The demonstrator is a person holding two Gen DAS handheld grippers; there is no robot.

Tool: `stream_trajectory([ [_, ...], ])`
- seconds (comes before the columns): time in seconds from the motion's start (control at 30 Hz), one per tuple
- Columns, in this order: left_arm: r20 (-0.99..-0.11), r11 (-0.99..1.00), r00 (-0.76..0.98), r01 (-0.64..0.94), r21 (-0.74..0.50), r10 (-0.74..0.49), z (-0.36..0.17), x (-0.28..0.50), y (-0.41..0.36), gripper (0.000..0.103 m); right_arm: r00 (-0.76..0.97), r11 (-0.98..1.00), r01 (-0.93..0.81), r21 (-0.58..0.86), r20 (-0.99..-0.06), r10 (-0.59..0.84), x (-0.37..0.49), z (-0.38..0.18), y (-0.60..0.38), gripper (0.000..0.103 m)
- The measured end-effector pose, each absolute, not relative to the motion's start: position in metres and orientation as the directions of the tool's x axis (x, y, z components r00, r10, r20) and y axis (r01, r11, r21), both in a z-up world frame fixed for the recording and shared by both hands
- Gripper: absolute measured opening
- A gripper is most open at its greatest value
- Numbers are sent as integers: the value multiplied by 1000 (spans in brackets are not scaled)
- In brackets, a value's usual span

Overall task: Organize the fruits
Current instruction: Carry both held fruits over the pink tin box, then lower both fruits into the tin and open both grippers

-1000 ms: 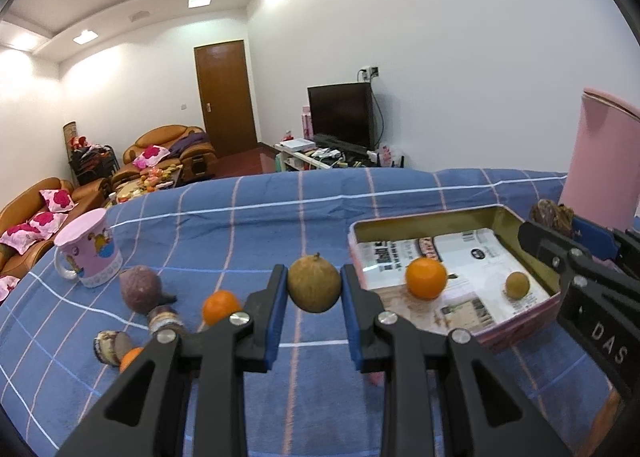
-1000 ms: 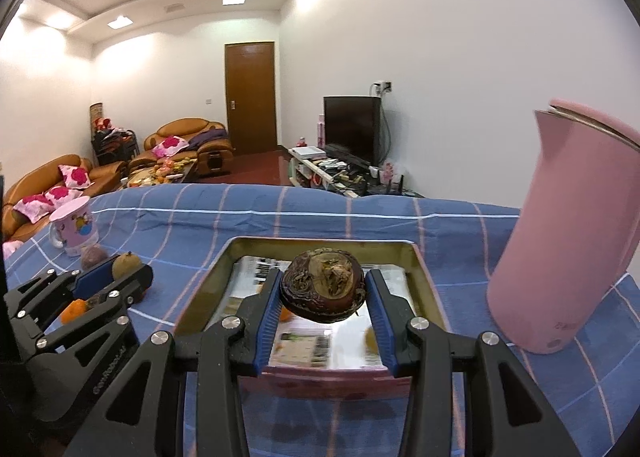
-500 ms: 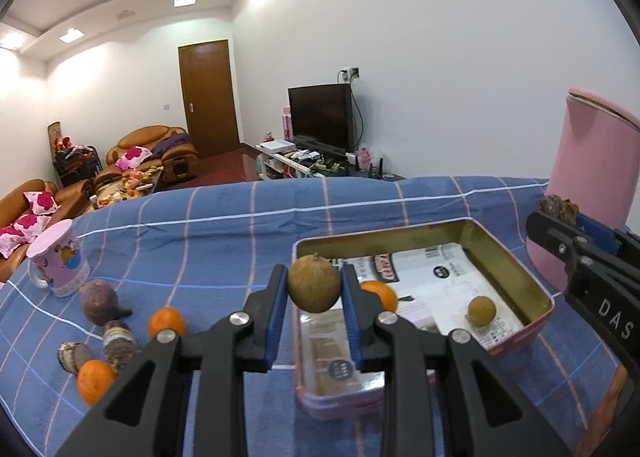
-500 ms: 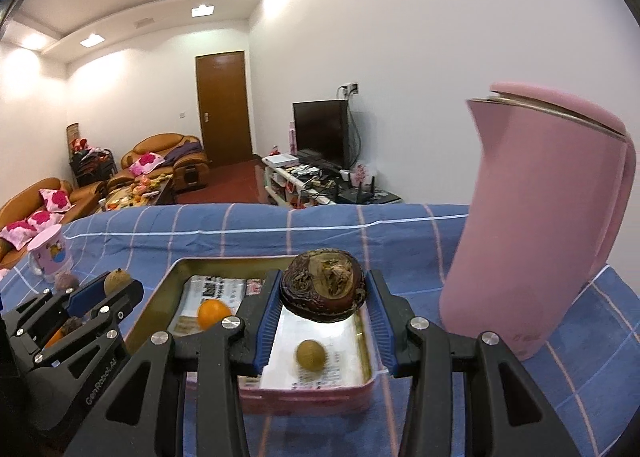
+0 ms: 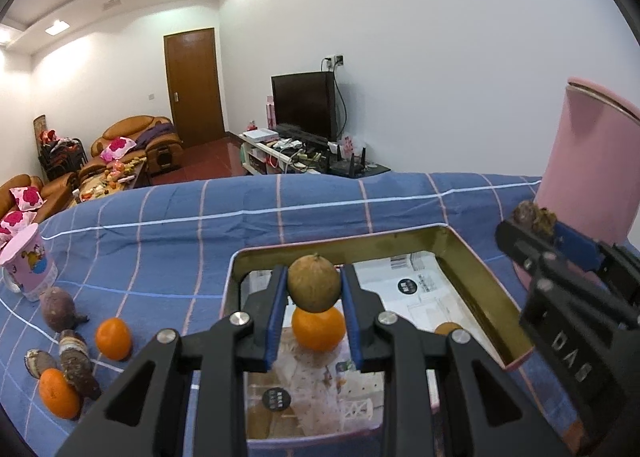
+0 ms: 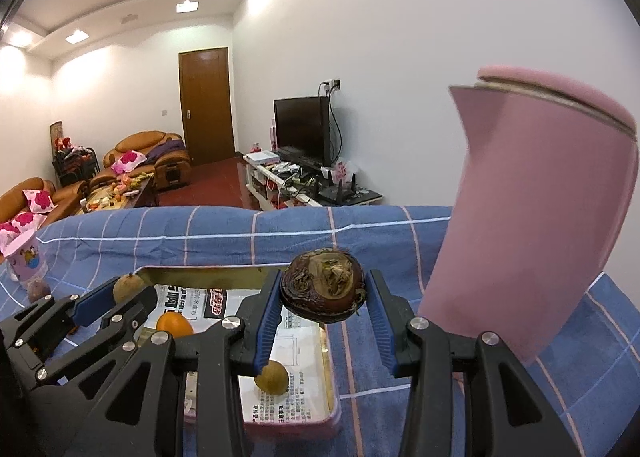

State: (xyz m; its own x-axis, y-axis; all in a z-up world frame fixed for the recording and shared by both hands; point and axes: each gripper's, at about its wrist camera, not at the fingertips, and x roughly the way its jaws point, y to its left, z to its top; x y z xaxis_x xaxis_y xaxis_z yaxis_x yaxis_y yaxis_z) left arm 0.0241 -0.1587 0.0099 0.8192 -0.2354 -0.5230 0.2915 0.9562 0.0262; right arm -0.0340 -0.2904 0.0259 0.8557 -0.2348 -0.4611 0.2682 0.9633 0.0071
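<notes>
My left gripper (image 5: 314,299) is shut on a round brownish-green fruit (image 5: 314,283) and hovers above the pink tin tray (image 5: 460,253), right over an orange (image 5: 318,329) lying inside. My right gripper (image 6: 323,303) is shut on a dark, wrinkled brown fruit (image 6: 323,291) over the tray's right edge (image 6: 331,385). A small yellow-brown fruit (image 6: 272,377) also lies in the paper-lined tray. On the cloth to the left sit two oranges (image 5: 113,338), a purple fruit (image 5: 59,309) and dark fruit pieces (image 5: 76,357). The right gripper (image 5: 560,285) appears at the right of the left wrist view.
A tall pink kettle (image 6: 532,217) stands just right of the tray. A pink mug (image 5: 28,263) sits at the far left of the blue checked tablecloth (image 5: 160,241). Behind the table are sofas, a TV stand and a door.
Both grippers have carried their fruits rightward. The left one now hangs over the tray above the orange; the right one has shifted from the tray's middle to its right edge, near the kettle.
</notes>
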Motion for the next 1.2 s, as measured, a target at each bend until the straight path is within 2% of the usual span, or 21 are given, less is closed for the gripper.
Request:
stream_trajectory([
  [0.43,-582,965,789,260,25,-197,-3,47,-157,28,806,969,244,24,-562,-189,2,4,-294,44],
  [0.7,-583,964,789,265,33,-196,-4,47,-159,28,797,977,209,44,-586,-144,8,-1,-291,44],
  [0.93,-588,964,784,266,29,-199,-5,44,-158,29,806,977,201,77,-580,-120,6,0,-295,45],
  [1.2,-585,965,787,262,30,-196,-6,44,-158,28,828,980,107,169,-560,6,6,0,-293,45],
])
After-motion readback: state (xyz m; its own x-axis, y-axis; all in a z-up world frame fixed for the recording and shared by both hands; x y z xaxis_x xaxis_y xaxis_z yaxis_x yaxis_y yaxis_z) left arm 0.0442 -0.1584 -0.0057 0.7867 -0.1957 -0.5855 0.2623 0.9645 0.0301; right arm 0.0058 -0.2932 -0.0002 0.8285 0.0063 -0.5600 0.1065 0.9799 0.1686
